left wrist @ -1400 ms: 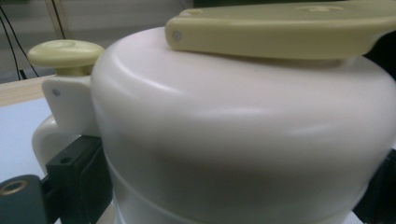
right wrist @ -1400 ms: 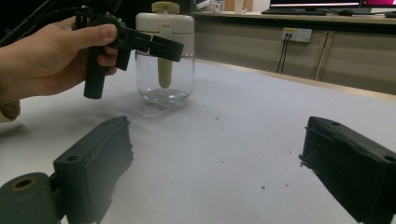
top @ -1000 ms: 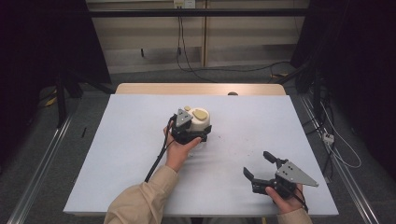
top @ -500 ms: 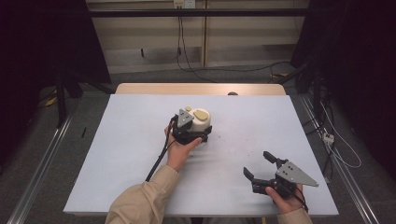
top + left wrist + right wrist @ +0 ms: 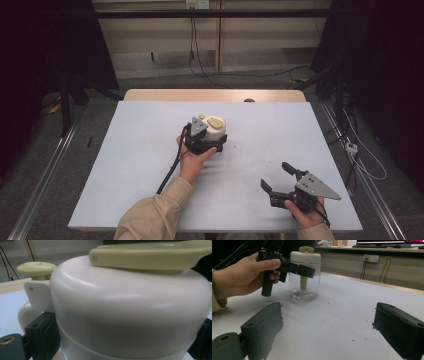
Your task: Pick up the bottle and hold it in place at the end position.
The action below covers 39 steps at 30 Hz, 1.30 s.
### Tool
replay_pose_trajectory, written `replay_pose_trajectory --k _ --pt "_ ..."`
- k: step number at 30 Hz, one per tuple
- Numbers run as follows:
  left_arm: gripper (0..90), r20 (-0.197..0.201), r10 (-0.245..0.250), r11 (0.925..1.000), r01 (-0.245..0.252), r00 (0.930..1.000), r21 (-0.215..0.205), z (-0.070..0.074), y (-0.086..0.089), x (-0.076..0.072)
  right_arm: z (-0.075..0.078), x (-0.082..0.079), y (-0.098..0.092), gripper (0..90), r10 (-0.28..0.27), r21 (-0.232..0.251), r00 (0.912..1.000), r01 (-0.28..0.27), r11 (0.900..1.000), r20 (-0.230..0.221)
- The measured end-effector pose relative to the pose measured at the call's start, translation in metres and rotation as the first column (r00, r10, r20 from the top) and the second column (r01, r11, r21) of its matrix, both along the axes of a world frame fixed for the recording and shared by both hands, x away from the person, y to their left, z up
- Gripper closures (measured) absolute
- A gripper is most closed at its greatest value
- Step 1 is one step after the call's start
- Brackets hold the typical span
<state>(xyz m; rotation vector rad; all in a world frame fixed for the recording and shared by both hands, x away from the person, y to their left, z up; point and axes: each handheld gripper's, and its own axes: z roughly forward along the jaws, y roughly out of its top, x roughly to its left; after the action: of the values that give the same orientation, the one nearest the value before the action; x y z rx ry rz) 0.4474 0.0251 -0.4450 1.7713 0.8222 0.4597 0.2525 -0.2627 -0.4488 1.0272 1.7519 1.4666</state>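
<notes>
While clamped — apparently, one jar [image 5: 216, 131], two grippers [image 5: 199, 141] [image 5: 280, 176].

Jar [image 5: 216, 131] mid-table [image 5: 125, 165], between left gripper's [image 5: 212, 136] fingers; right gripper [image 5: 278, 177] well apart, near-right.

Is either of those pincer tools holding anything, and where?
The left gripper clamps the jar by its cream lid, jaws on either side. The right gripper holds nothing.

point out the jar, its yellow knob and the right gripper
jar [image 5: 304, 287]: right gripper view, on its clear glass body.
yellow knob [image 5: 37, 268]: left gripper view, on the knob's flat top.
right gripper [image 5: 278, 178]: high view, midway between its open black jaws, near the table's front right.
</notes>
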Motion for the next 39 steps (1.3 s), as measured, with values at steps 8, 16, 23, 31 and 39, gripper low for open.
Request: replay_pose_trajectory --k 8,16,23,31,39 --pt "5.7 0.002 -0.005 1.0000 0.005 1.0000 -0.004 0.001 -0.002 0.000 0.000 0.000 0.000 7.6 0.000 0.001 1.0000 0.000 1.000 0.000" --pt "5.8 0.002 -0.004 1.0000 0.004 1.0000 0.003 -0.001 -0.005 0.000 0.000 0.000 -0.001 7.7 0.004 -0.005 1.0000 -0.004 1.000 0.002" --pt "5.7 0.006 -0.010 0.9999 0.010 0.9999 0.004 -0.002 -0.004 0.001 -0.001 0.000 0.000 7.6 0.003 0.000 1.0000 -0.003 1.000 -0.003" --pt "5.3 0.024 -0.040 0.9992 0.040 0.9989 0.003 -0.005 -0.001 0.002 0.000 0.003 0.001 7.6 0.003 -0.014 1.0000 -0.003 1.000 0.003" --pt "5.0 0.042 -0.055 0.9985 0.055 0.9976 -0.006 -0.011 0.003 -0.003 0.002 0.014 0.006 6.1 0.001 -0.026 1.0000 -0.001 1.000 -0.008"
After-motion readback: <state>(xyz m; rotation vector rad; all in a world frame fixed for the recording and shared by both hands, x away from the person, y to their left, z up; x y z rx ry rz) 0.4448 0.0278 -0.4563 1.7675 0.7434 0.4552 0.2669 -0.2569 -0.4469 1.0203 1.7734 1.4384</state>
